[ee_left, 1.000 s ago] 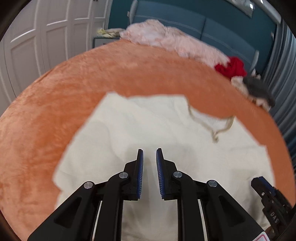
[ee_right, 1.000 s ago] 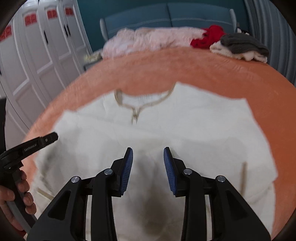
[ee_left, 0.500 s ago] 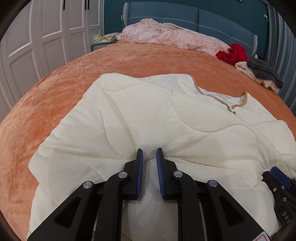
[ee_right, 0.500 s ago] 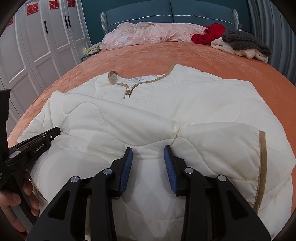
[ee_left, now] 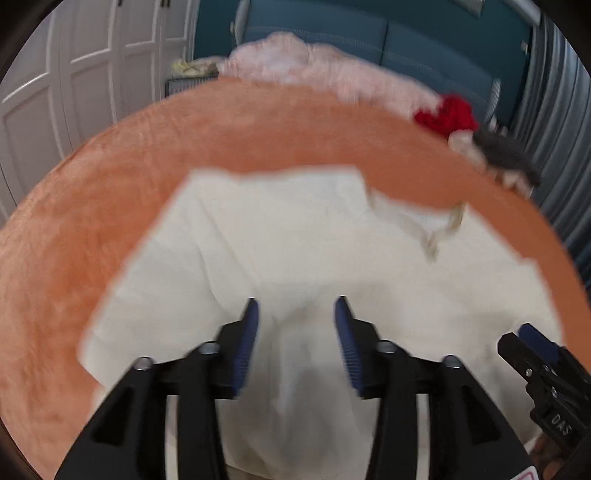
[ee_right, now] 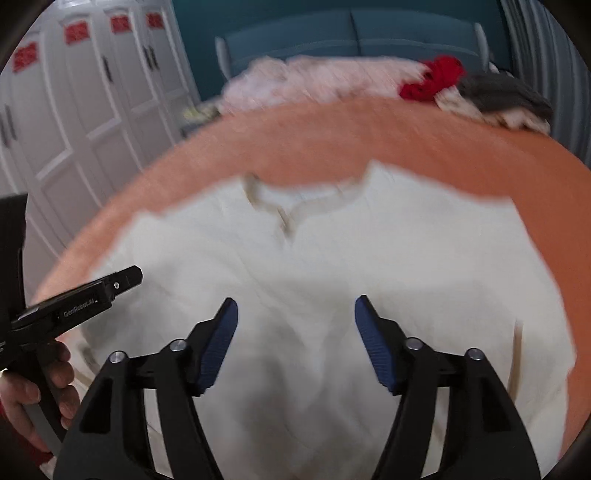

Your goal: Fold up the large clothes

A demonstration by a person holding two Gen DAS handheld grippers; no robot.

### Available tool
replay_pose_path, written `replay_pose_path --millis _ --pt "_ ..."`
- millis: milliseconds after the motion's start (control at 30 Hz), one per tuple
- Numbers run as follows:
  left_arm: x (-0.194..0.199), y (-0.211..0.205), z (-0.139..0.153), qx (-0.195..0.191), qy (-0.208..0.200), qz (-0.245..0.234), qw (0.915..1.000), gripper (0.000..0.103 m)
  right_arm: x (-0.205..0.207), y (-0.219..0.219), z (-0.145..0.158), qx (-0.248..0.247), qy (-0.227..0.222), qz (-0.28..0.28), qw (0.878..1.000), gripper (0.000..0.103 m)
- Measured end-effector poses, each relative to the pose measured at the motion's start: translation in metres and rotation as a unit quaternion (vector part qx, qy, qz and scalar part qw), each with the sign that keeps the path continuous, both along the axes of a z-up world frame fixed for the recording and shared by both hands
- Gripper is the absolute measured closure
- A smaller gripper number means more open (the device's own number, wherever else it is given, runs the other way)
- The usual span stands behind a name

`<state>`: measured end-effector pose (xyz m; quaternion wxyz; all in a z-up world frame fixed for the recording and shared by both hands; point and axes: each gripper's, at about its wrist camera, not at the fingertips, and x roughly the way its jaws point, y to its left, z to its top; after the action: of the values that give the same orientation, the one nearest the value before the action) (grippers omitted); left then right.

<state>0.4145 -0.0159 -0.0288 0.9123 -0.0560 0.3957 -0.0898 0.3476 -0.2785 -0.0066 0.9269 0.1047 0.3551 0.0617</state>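
Note:
A cream quilted garment (ee_left: pixel 295 229) lies spread on the orange bedspread (ee_left: pixel 258 129), its tan-edged collar (ee_left: pixel 439 229) toward the far right. My left gripper (ee_left: pixel 296 301) hovers over its near part; the jaws are opening and the pads press on nothing. In the right wrist view the same garment (ee_right: pixel 369 251) fills the middle, collar (ee_right: pixel 288 218) at the far side. My right gripper (ee_right: pixel 296 300) stands above it with jaws opening wide, cloth beneath but not pinched. Both views are blurred. Each gripper shows in the other's view: the right gripper (ee_left: pixel 532 343), and the left gripper (ee_right: pixel 122 278) held by a hand (ee_right: pixel 22 398).
At the head of the bed lie pink clothes (ee_left: pixel 314 70), a red garment (ee_left: pixel 447 114) and a grey one (ee_left: pixel 506 155) on pale cloth. A blue headboard (ee_left: pixel 369 33) stands behind. White wardrobe doors (ee_left: pixel 74 74) run along the left; grey curtains hang at the right.
Both grippers' jaws have spread apart. Half a second ago a fold of the garment bulged up at the fingertips; now the cloth lies lower and flatter, and both views are motion-blurred.

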Motion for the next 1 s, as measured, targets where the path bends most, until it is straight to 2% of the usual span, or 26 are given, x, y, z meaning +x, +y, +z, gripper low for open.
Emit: replay_pose_path --millis 33,67,100,167,267,333,433,467,500,533,567,600,733,867,1000 --pt "0.006 0.006 0.011 -0.002 -0.013 0.005 0.9999 0.052 0.009 0.002 0.009 0.003 -0.007 0.007 1.0 0.036" --pt "0.014 0.011 0.021 -0.001 -0.02 0.011 0.9997 0.05 0.023 0.004 0.017 0.009 -0.012 0.016 1.0 0.03" --pt "0.029 0.017 0.03 -0.006 -0.021 0.019 0.9996 0.05 0.045 0.008 0.024 0.02 -0.014 0.028 0.999 0.025" --pt "0.058 0.025 0.035 -0.025 -0.005 0.032 0.9991 0.05 0.079 0.014 0.026 0.044 -0.005 0.043 0.998 0.024" --pt "0.104 0.033 0.027 -0.035 0.028 0.056 0.9974 0.05 0.136 0.026 0.017 0.081 0.02 0.048 0.995 0.024" --pt "0.128 0.033 0.015 -0.037 0.049 0.054 0.9966 0.05 0.176 0.035 -0.003 0.111 0.066 0.049 0.99 0.024" --pt "0.146 0.029 -0.007 -0.022 0.071 0.058 0.9956 0.05 0.206 0.043 -0.025 0.119 0.095 0.029 0.988 0.026" --pt "0.149 0.028 -0.016 -0.012 0.075 0.059 0.9953 0.05 0.212 0.045 -0.032 0.123 0.103 0.026 0.987 0.031" --pt "0.149 0.026 -0.025 0.0 0.076 0.057 0.9955 0.05 0.217 0.048 -0.04 0.128 0.113 0.028 0.985 0.045" --pt "0.149 0.024 -0.034 0.014 0.074 0.055 0.9956 0.05 0.221 0.053 -0.049 0.132 0.127 0.041 0.982 0.054" --pt "0.148 0.023 -0.039 0.022 0.073 0.054 0.9956 0.05 0.223 0.058 -0.056 0.124 0.136 0.05 0.982 0.078" --pt "0.145 0.022 -0.047 0.028 0.067 0.053 0.996 0.05 0.222 0.062 -0.06 0.114 0.14 0.058 0.982 0.092" --pt "0.138 0.018 -0.053 0.038 0.038 0.057 0.9969 0.049 0.209 0.062 -0.055 0.096 0.1 0.05 0.989 0.098" --pt "0.137 0.017 -0.056 0.042 0.029 0.057 0.9971 0.048 0.204 0.066 -0.067 0.056 0.099 0.019 0.993 0.098" --pt "0.14 0.011 -0.06 0.062 0.026 0.058 0.9961 0.047 0.205 0.07 -0.071 0.03 0.097 0.011 0.995 0.1"
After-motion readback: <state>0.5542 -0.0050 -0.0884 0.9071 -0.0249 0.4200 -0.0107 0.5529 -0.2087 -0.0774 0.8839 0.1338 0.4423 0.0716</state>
